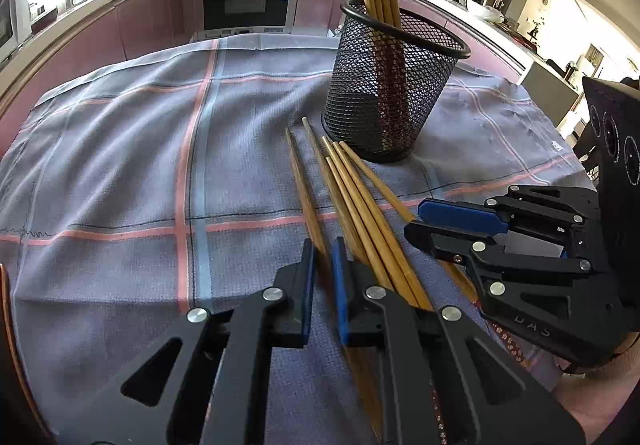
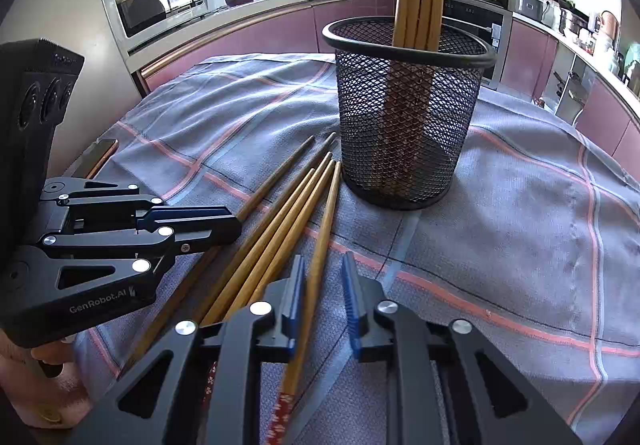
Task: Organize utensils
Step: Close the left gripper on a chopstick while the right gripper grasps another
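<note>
Ahead of both tongs I see the black mesh cup (image 2: 408, 113). Loose bamboo chopsticks (image 1: 352, 197) point toward it. My right gripper (image 2: 320, 293), released, straddles one; my left gripper (image 1: 320, 281), released, straddles another.

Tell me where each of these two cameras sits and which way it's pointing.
Left wrist: rides the left gripper, low over the cloth, facing the mesh cup; right gripper enters at its right.
Right wrist: rides the right gripper, facing the same cup; left gripper at its left.
Shared: cup, loose chopsticks, cloth, kitchen counters.
</note>
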Demonstrator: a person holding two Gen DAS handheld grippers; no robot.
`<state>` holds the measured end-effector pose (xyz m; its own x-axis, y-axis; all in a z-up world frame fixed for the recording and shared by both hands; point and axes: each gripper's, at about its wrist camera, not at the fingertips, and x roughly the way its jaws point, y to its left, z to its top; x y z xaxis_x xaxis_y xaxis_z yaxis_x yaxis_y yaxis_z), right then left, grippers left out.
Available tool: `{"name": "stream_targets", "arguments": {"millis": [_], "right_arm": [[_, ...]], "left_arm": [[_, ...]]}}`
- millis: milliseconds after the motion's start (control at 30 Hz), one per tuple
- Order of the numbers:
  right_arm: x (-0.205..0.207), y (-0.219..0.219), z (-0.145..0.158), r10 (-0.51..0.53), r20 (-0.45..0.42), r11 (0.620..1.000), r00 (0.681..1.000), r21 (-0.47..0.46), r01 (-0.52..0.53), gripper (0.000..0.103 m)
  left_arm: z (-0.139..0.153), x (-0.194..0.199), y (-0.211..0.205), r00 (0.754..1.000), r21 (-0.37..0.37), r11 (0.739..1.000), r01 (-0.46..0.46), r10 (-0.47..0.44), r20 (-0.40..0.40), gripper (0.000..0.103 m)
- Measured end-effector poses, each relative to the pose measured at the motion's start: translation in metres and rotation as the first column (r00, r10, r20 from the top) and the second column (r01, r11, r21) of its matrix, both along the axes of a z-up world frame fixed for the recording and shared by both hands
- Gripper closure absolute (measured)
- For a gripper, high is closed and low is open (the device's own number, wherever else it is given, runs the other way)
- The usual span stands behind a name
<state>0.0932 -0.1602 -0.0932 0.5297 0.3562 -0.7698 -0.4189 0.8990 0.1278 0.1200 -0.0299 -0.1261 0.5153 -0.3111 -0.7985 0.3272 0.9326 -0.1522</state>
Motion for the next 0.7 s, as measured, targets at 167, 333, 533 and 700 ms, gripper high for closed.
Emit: {"name": "stream_targets", "arguments": {"millis": [167,333,533,700], "right_arm": [[0.000,-0.004,0.000,-0.002,-0.010,1.000,1.000,0.013,0.002,0.096],[0.000,-0.005,0.001,-0.003,-0.012,1.000,1.000,0.018,0.003,0.097],[-0.002,-0.014,0.004,-0.001,-0.015,0.999,1.000,0.044,0.001,0.098],[-0.005,-0.017,0.008,0.013,-0.011,0.998,1.000,0.067,-0.012,0.098]], "left_arm": [[-0.001,0.001,0.001,1.000,0.005,1.000,0.000,0.000,-0.012,0.088],[-0.001,0.007,0.000,1.000,0.011,1.000,0.005,-0.005,-0.014,0.088],[-0.001,0.011,0.000,1.000,0.007,1.000,-0.014,0.014,-0.022,0.092],[0.000,0.008,0.005,0.999,-0.015,0.999,-0.041,0.040,-0.028,0.094]]}}
